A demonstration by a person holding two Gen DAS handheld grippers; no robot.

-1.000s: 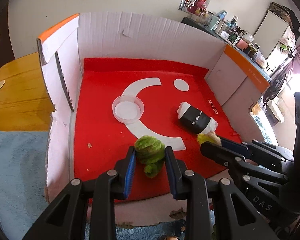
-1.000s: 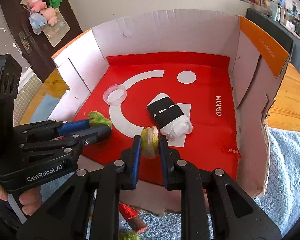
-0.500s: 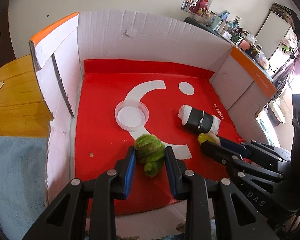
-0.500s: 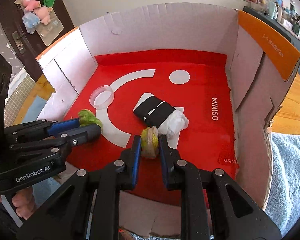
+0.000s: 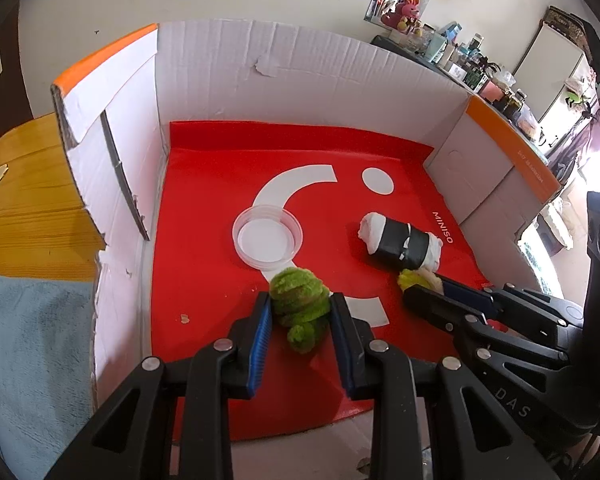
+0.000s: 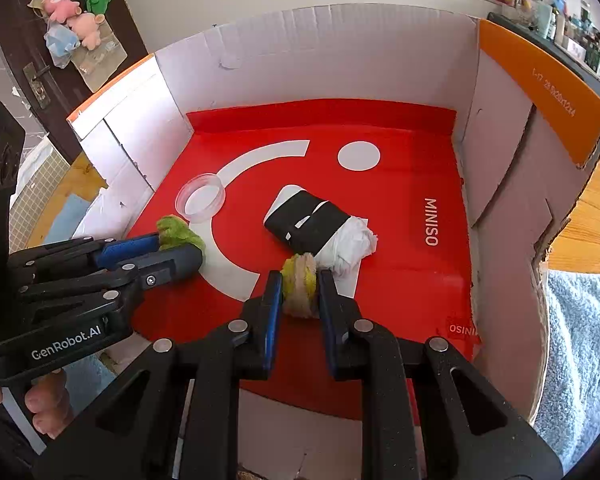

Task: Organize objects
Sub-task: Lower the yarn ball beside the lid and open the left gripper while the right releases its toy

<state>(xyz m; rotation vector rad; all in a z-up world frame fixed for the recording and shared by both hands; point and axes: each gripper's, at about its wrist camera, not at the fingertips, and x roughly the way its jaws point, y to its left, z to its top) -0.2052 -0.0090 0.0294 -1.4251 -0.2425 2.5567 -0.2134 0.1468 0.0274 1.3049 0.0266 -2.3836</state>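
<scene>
Inside the red-floored box (image 5: pixel 204 208), left tongs (image 5: pixel 300 312) clamp a green plush (image 5: pixel 298 300), right tongs (image 6: pixel 298 292) a yellow pom (image 6: pixel 298 280); lower both gently, clear of the dish (image 5: pixel 267 238).

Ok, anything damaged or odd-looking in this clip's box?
Yes: the cardboard box is worn, with a ragged torn edge on its left wall and peeling paper on the back wall. A small crumb lies on the red liner.
</scene>
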